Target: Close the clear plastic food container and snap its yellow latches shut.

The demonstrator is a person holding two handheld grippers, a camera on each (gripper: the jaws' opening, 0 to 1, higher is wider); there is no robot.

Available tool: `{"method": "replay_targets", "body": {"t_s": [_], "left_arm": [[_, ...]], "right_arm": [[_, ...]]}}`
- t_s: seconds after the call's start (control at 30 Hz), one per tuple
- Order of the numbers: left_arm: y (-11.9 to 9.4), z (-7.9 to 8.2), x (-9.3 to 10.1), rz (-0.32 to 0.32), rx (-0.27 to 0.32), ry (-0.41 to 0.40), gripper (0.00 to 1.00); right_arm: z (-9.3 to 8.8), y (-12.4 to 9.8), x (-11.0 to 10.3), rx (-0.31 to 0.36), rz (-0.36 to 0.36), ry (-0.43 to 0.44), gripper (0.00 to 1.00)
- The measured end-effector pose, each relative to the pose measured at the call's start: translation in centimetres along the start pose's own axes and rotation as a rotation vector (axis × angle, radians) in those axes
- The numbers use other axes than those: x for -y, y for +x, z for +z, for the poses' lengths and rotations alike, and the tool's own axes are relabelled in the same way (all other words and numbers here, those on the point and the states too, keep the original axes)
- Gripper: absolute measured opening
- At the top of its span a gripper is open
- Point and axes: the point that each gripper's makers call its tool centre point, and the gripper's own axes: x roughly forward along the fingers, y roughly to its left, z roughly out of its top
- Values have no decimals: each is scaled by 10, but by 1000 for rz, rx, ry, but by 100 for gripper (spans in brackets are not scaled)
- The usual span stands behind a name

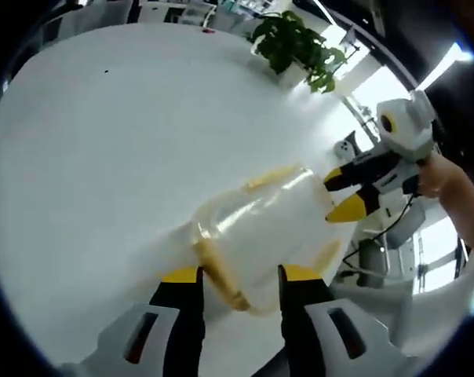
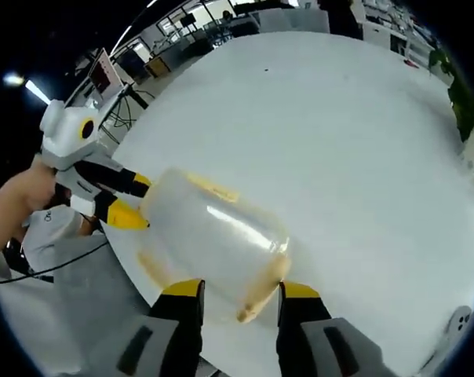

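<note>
The clear plastic food container [image 1: 257,236] sits on the big white table [image 1: 103,141], near the edge where the person stands, with its lid apparently already down on the tub (the plastic is blurred, so I can't swear to the seal).

From opposite ends the two tools close in on it. The left gripper [image 1: 238,276] has its jaws parted to about the width of the container's near end, straddling a yellow latch [image 1: 217,271] without clearly pinching it. The right gripper [image 2: 238,290] does the same at the other end, jaws apart either side of another yellow latch [image 2: 260,294], its yellow tips touching or almost touching the rim.

I'd judge the box light and empty, thin-walled and a bit springy, and smooth enough to skate across that slick tabletop if pushed from one side only. Squeezing the clear walls would just flex them. The sensible place to work is the latches themselves: press each flap down against the tub's rim while the opposite tool braces the far end.

A potted plant [image 1: 296,43] stands at the table's far side.
</note>
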Motion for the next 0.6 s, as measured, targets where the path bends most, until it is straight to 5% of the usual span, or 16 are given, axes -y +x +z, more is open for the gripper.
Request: {"method": "replay_targets", "body": {"t_s": [0.33, 0.37, 0.4, 0.6], "left_arm": [[2, 2, -2, -4, 39, -62, 31], [6, 10, 13, -96, 77, -55, 29], [2, 4, 2, -29, 48, -61, 29], [0, 2, 2, -33, 48, -48, 29]], "right_arm": [[-1, 3, -1, -4, 24, 42, 30], [-2, 0, -4, -24, 34, 80, 31], [5, 2, -4, 7, 46, 58, 31], [-3, 2, -3, -11, 33, 40, 31]]}}
